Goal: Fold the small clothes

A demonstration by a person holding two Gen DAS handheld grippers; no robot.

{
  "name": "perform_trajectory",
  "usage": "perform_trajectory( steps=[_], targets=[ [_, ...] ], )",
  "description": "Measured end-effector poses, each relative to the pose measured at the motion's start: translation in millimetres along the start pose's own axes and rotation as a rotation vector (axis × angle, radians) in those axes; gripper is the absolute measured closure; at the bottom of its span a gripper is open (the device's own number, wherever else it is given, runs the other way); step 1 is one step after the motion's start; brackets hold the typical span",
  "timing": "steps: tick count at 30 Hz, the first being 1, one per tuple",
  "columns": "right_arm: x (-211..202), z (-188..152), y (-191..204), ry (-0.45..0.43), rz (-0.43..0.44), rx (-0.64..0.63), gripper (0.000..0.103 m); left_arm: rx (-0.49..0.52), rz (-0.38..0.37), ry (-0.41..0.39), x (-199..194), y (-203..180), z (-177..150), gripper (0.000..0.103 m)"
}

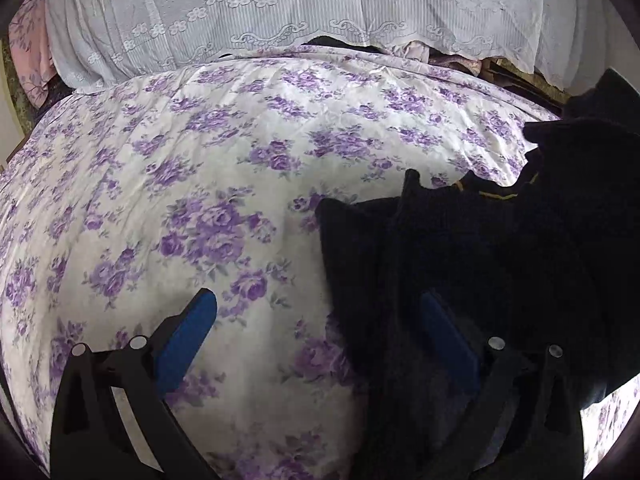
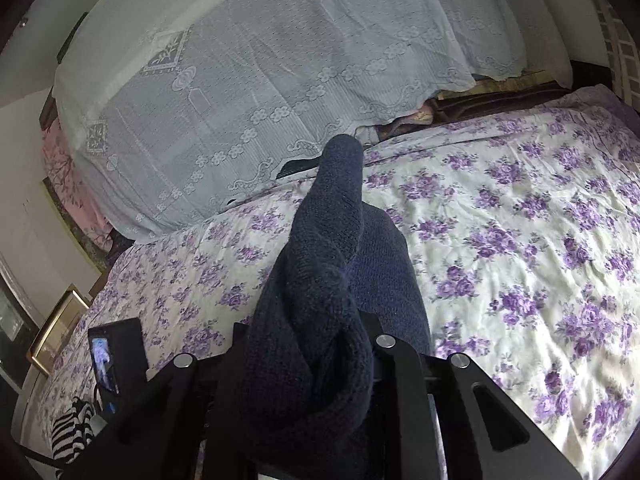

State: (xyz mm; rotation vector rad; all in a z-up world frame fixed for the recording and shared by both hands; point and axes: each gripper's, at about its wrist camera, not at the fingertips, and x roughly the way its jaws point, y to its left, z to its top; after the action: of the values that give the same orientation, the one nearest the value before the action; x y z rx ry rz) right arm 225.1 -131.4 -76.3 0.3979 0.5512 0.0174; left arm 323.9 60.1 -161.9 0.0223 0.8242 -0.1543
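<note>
A dark navy knitted garment (image 1: 500, 248) with a thin yellow stripe hangs at the right of the left wrist view, above the floral bedsheet (image 1: 224, 184). My left gripper (image 1: 316, 316) is open; its right blue finger (image 1: 444, 332) is against the knit, its left finger (image 1: 188, 340) is over bare sheet. In the right wrist view my right gripper (image 2: 308, 344) is shut on a twisted part of the same navy knit (image 2: 320, 264), which rises between the jaws and hides the fingertips.
A white lace cover (image 1: 280, 12) drapes a large pile along the far edge of the bed, also in the right wrist view (image 2: 240, 80). A black device with a lit screen (image 2: 110, 356) and a black-and-white striped cloth (image 2: 72, 428) lie at lower left.
</note>
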Motion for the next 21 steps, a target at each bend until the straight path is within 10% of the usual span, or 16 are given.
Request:
perform_trajectory(
  steps=[9, 21],
  targets=[
    [20, -29, 61, 0.07, 0.045, -0.137, 0.083, 0.084, -0.038, 0.024, 34, -24, 26, 0.004],
    [44, -53, 100, 0.081, 0.001, -0.277, 0.083, -0.107, -0.066, -0.022, 43, 42, 60, 0.005]
  ],
)
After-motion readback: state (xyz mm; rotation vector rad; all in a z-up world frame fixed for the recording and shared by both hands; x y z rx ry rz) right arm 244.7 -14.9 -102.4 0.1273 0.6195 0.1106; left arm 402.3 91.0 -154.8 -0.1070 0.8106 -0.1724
